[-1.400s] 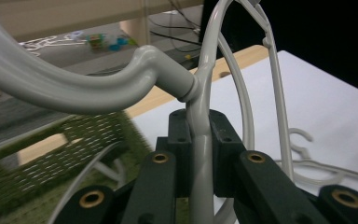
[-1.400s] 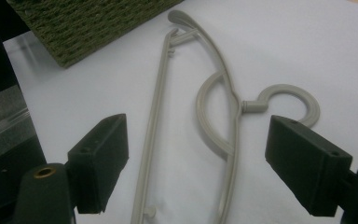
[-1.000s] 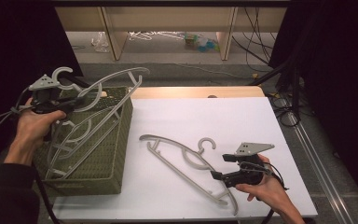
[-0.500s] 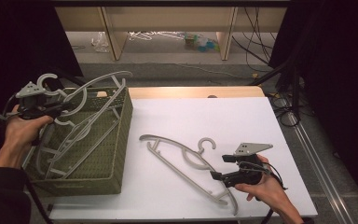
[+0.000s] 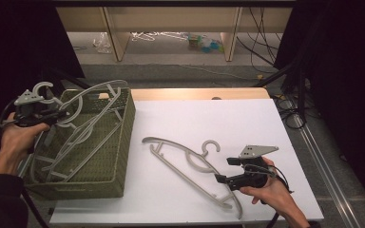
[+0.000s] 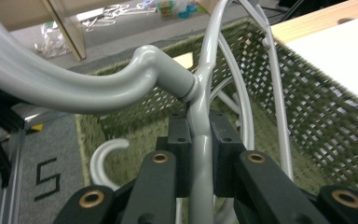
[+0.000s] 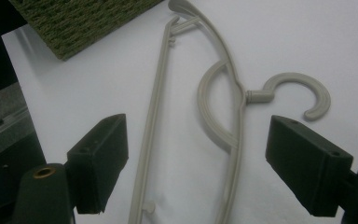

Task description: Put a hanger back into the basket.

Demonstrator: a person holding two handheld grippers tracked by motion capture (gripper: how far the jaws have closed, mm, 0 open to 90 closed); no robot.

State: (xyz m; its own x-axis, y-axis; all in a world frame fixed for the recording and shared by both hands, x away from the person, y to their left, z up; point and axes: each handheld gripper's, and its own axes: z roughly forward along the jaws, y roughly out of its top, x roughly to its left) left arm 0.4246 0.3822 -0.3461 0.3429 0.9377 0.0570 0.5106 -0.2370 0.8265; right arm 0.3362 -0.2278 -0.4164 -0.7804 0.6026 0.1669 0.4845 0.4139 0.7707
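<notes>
At frame left, our left tool (image 5: 57,115) clamps a smooth grey hanger (image 5: 83,121) over the woven basket (image 5: 119,142); our right tool (image 5: 223,171) gapes wide above a curved hanger (image 5: 190,166).

Looks like a lab or recording studio set up for handling trials. White-topped table (image 5: 209,123) ringed by black curtains; behind the table, bare wooden shelving (image 5: 119,33) with loose hangers (image 5: 157,35) on grey floor; right of the table, bundled black cables (image 5: 290,104) and a floor rail (image 5: 328,161).
</notes>
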